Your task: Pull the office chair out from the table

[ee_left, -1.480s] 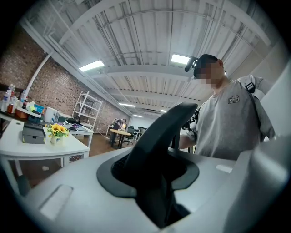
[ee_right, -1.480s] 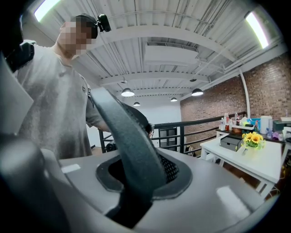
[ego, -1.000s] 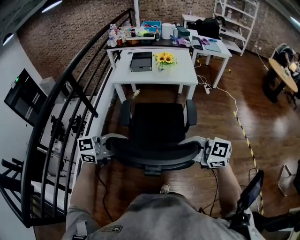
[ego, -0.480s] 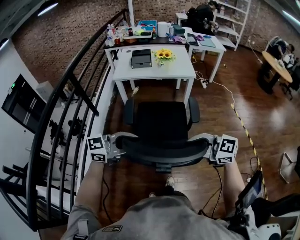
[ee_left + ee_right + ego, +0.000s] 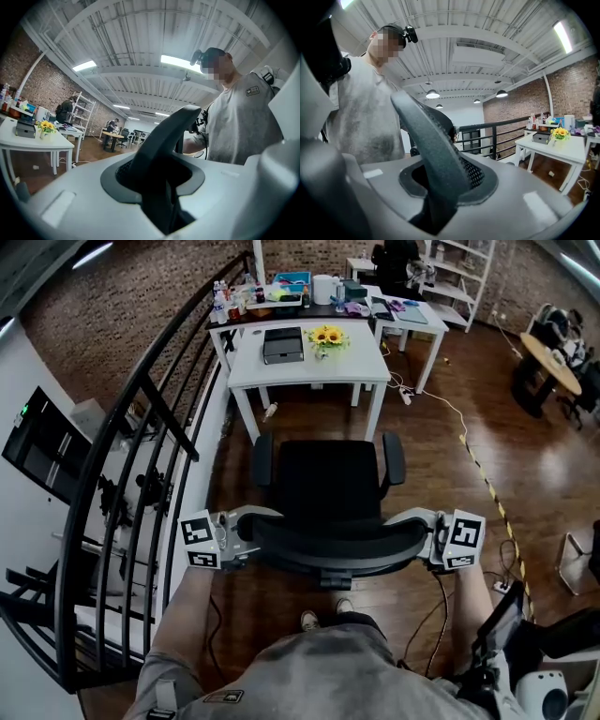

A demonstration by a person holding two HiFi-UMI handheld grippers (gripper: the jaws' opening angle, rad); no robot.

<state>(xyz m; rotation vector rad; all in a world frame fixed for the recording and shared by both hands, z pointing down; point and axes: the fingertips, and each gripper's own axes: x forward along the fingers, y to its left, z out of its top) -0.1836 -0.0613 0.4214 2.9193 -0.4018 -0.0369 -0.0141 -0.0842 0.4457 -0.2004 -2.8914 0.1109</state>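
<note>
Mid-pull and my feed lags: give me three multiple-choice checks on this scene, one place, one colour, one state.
1. Where is the office chair relative to the white table? A) tucked under it B) clear of it, floor between C) tipped over
2. What colour are the flowers on the table? A) yellow B) red C) blue
3. What are the left claw and right claw doing? A) both open, empty B) both shut on the backrest C) only the left grips
Answers: B, head view shows floor between chair and table; A, the blooms are yellow; B, each gripper view shows the backrest pinched between its jaws.
</note>
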